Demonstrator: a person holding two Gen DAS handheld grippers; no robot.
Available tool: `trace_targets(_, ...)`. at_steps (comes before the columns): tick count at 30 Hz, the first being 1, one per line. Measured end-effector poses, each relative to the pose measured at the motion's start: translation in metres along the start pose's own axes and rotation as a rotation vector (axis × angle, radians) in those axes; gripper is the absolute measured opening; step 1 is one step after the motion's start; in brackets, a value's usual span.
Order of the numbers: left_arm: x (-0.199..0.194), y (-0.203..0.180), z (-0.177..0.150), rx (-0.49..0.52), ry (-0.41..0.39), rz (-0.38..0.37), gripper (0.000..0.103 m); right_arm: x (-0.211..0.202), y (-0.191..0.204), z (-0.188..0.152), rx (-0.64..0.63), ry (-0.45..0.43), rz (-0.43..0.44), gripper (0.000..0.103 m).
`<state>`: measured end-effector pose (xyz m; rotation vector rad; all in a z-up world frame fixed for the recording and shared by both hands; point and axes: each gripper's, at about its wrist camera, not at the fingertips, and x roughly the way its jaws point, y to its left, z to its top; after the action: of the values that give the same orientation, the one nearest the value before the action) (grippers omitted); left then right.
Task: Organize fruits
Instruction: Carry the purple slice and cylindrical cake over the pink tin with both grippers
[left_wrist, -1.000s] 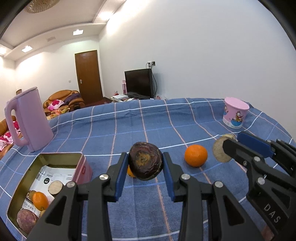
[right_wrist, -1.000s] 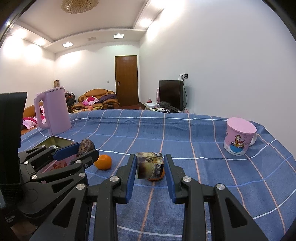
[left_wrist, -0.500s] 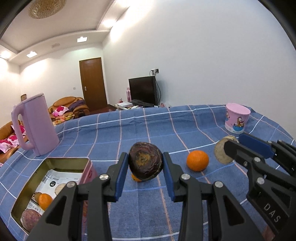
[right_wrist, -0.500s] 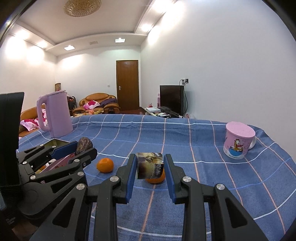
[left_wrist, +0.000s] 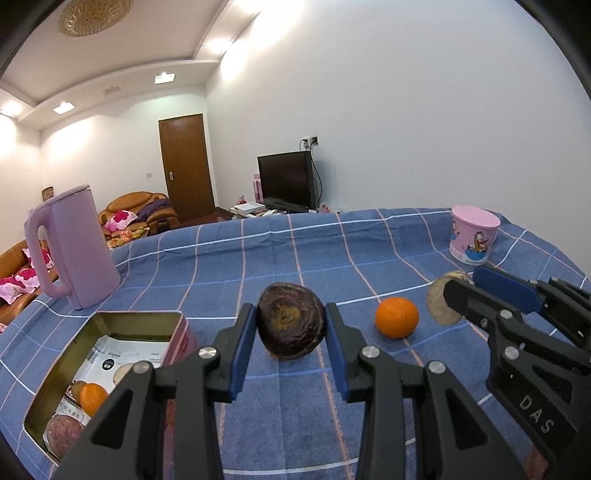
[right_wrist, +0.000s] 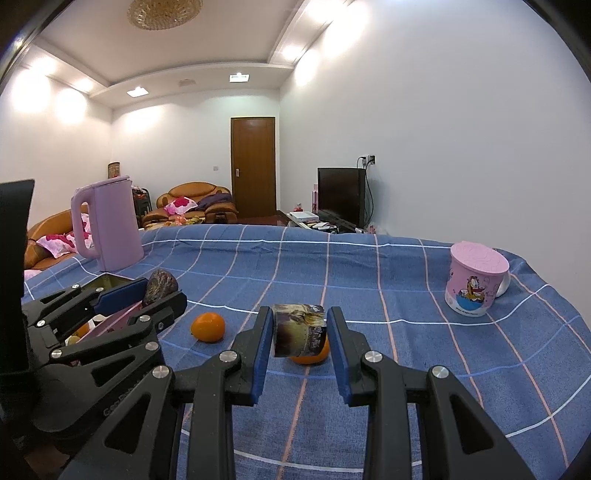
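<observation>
Left gripper (left_wrist: 290, 326) pinching dark purple fruit (left_wrist: 290, 326) above the cloth, just right of open tin (left_wrist: 110, 321); right gripper (right_wrist: 300, 332) clamping cut fruit piece (right_wrist: 300, 329), hanging farther right of it.

Dark purple-brown fruit (left_wrist: 290, 326), round w/ wrinkled skin and an orange-brown centre, pinched between jaws of left gripper (left_wrist: 291, 341), above blue checked cloth, just right of tin. Cut chunk (right_wrist: 300, 329), pale flesh w/ dark purple rind, flat face to camera, clamped in right gripper (right_wrist: 300, 341). Two mandarins on cloth: one (right_wrist: 208, 327) in the open, the other (right_wrist: 309, 355) partly hidden behind chunk. Tin (left_wrist: 55, 380), open, pink-sided, lies at left; holds a mandarin (left_wrist: 93, 398), a purple round fruit (left_wrist: 62, 432), a pale piece, over printed paper.
</observation>
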<state>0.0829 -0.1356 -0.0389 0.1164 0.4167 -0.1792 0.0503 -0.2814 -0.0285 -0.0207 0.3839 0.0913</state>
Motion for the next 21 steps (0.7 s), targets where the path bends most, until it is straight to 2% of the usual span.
trace_targets(10,-0.006,0.024,-0.006,-0.025,0.02,0.018,0.039,0.006,0.015,0.002,0.006,0.009,0.038,0.032)
trace_targets(21,-0.018,0.07,-0.009,-0.055,0.037,0.067,0.039,0.022,0.058,0.009,-0.03,0.029,0.124,0.032)
